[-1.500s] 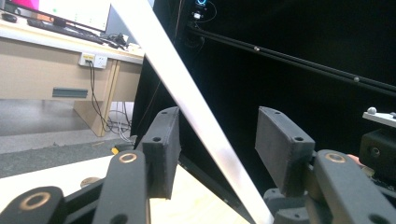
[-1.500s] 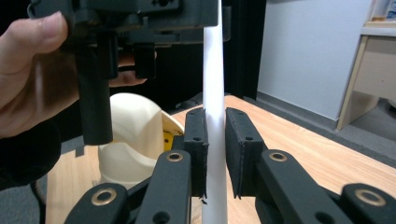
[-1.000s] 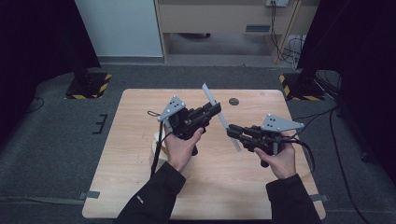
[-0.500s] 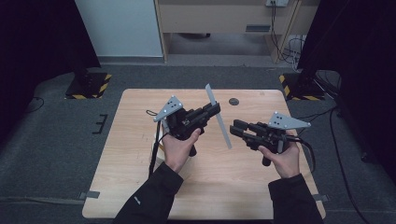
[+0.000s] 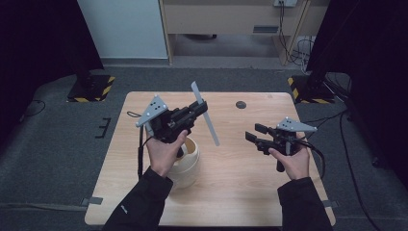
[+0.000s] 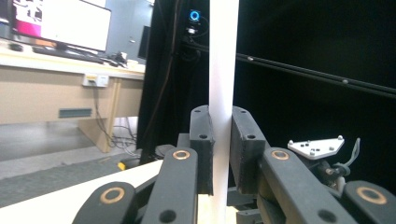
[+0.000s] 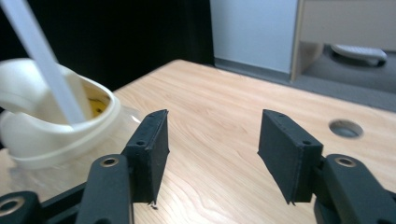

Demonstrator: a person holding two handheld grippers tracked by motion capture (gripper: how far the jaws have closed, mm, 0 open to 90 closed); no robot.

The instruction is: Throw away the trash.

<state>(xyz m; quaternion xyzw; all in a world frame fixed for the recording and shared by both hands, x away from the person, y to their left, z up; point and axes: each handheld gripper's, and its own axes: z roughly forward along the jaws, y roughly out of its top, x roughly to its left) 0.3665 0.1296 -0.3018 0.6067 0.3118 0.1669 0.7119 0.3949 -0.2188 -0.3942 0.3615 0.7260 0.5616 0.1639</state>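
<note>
My left gripper [image 5: 204,106] is held above the table, shut on a long thin white strip [image 5: 210,127] that slants down to the right past its jaws. In the left gripper view the strip [image 6: 223,65] stands upright, pinched between the two pads of the left gripper [image 6: 219,114]. A cream jug-like pot [image 5: 187,166] sits on the table under the left hand. My right gripper [image 5: 253,132] hovers to the right of the strip, apart from it. Its jaws have just been opening and nothing is between them. The right gripper view has the right gripper [image 7: 212,135], the pot [image 7: 42,130] and the strip [image 7: 42,51] at left.
The wooden table [image 5: 250,192] has a round dark hole [image 5: 240,104] near its far edge. Grey carpet lies around it, with dark curtains at both sides and a wooden desk behind. Cables trail from both grippers.
The right gripper let go of the strip's lower end, opened, and drew back to the right and downward. The left gripper shifted left with the strip, uncovering the cream pot.
</note>
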